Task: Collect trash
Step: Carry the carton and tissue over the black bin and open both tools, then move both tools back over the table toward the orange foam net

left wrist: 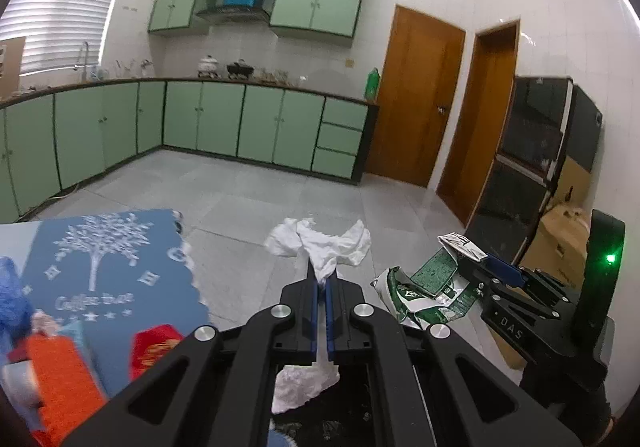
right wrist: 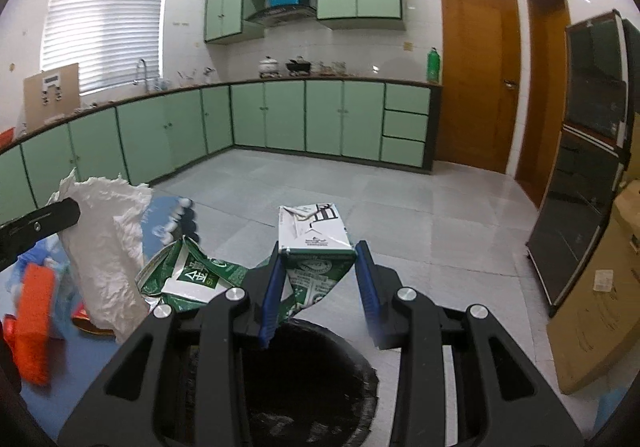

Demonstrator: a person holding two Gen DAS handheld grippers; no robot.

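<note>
Legibly, "Coffee" marks the blue mat (left wrist: pixel 108 279); left fingers (left wrist: pixel 322 283) pinch tissue (left wrist: pixel 320 243), right fingers (right wrist: pixel 320 271) clamp a carton (right wrist: pixel 314 247).

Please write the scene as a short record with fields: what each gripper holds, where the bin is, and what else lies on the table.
left gripper: shut on crumpled white tissue
right gripper: shut on torn green-and-white carton
bin: black trash bin, open, below both grippers
table: blue tablecloth with a white tree print
other items on table: orange pack, red packet
task status: neither piece dropped in yet
</note>
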